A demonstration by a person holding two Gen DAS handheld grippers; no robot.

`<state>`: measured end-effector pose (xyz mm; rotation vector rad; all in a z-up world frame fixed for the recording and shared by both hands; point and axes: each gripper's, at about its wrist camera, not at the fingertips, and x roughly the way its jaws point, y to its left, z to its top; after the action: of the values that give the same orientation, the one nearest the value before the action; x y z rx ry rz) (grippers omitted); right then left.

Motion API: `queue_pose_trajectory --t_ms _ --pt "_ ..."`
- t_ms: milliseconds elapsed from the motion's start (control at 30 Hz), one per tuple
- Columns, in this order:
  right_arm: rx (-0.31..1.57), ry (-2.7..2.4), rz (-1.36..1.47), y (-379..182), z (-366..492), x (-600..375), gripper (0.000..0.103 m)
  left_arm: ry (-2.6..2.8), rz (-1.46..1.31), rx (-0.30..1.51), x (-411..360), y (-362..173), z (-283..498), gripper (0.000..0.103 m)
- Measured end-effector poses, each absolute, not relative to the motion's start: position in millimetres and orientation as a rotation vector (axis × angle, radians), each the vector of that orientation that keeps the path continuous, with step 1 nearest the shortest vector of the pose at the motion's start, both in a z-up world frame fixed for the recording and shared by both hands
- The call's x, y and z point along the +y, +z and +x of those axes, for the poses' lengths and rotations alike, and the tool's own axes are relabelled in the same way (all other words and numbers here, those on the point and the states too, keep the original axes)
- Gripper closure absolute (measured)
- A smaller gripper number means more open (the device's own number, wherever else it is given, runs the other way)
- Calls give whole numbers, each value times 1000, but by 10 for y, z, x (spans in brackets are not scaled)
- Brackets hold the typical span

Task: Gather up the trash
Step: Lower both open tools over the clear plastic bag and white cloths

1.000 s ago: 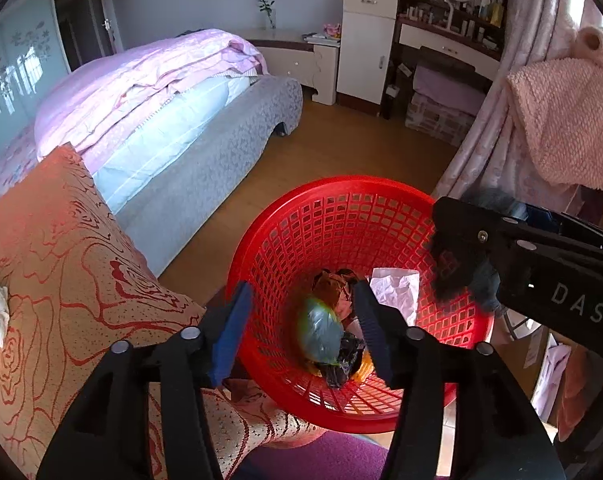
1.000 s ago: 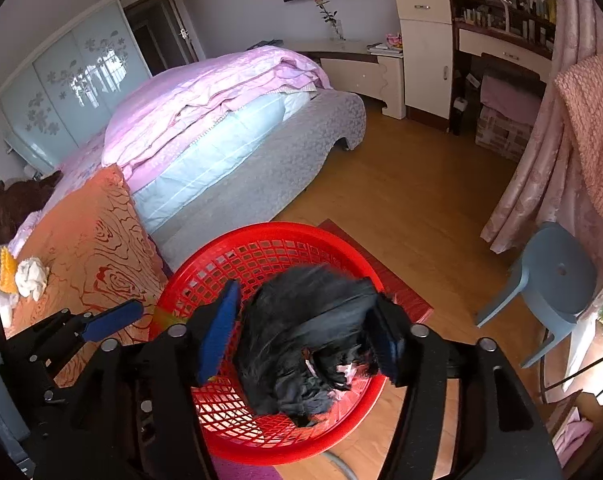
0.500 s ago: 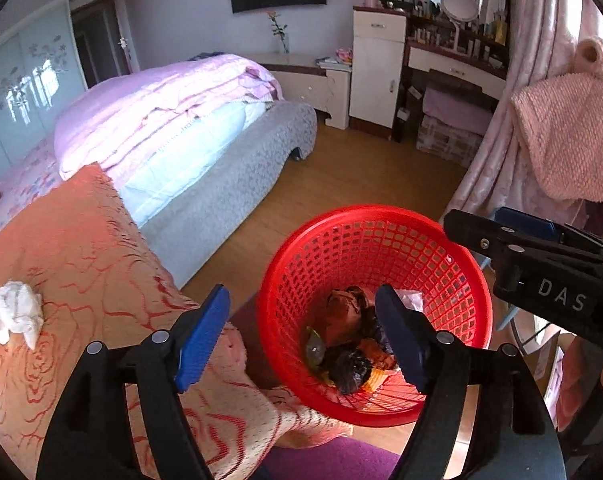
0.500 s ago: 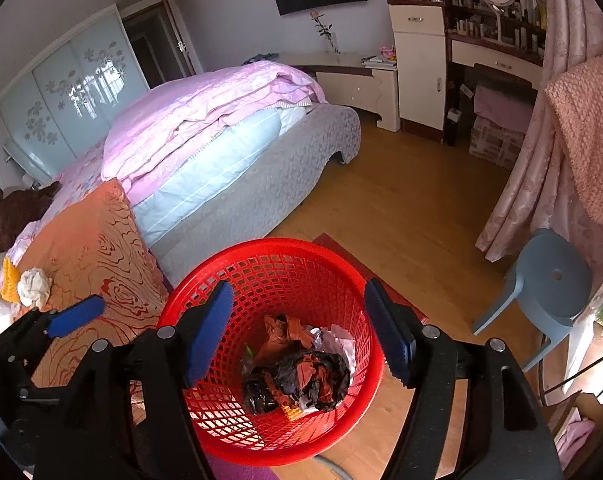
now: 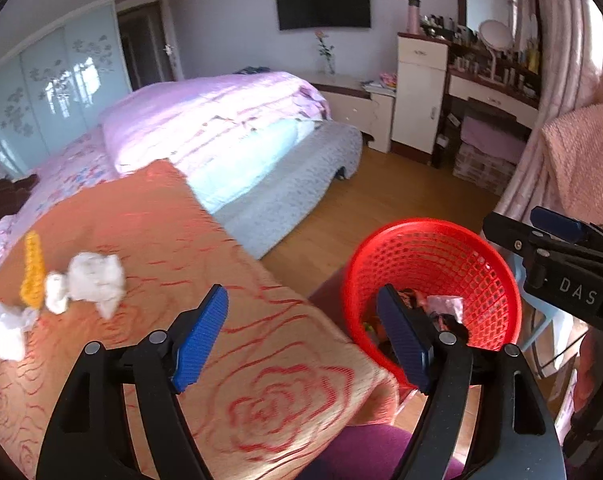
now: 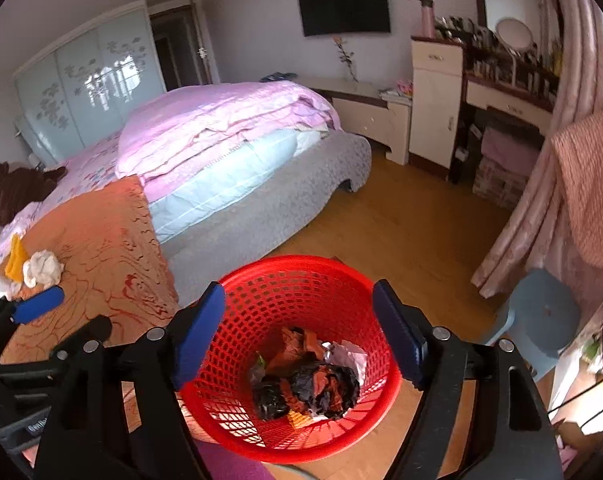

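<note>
Where lettering shows: "DAS" in white on the right gripper's (image 5: 557, 236) black body, seen from the left wrist.
Left gripper (image 5: 303, 334): jaws have just been opening; spread, nothing between them, over the orange cloth's (image 5: 149, 236) edge.
Right gripper: jaws just been opening; spread, bare, above the red basket (image 6: 301, 276).
Change: the black bag (image 6: 325, 388) held a second ago now lies in the basket.
Trash left: white wads (image 5: 95, 280) and a yellow piece (image 5: 32, 270) on the cloth.
Open room: bare wood floor (image 6: 401, 236) between bed (image 6: 229, 128) and curtain (image 6: 541, 208).

Black grippers (image 5: 303, 332), blue ribbed jaws, silver screws
</note>
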<state>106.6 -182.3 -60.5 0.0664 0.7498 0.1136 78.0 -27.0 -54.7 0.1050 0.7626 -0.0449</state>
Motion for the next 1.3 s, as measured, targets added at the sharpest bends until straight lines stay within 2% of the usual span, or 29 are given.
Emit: queue_pose_trajectory --t_ms 167,633,1067,1133,1300 --pt "726 133 28 -549 1002 -1649 25 15 113 726 -31 -460 626 26" --pt "684 199 -20 -366 928 -1194 24 172 9 723 746 -369 431 25" --pt "712 338 -11 -364 911 -509 24 419 -116 690 1951 -166 194 25" --pt "716 356 -16 -371 894 -423 24 465 -139 675 2182 -103 189 20" --pt "728 382 -34 -391 870 -301 24 493 -173 707 2579 -114 331 19"
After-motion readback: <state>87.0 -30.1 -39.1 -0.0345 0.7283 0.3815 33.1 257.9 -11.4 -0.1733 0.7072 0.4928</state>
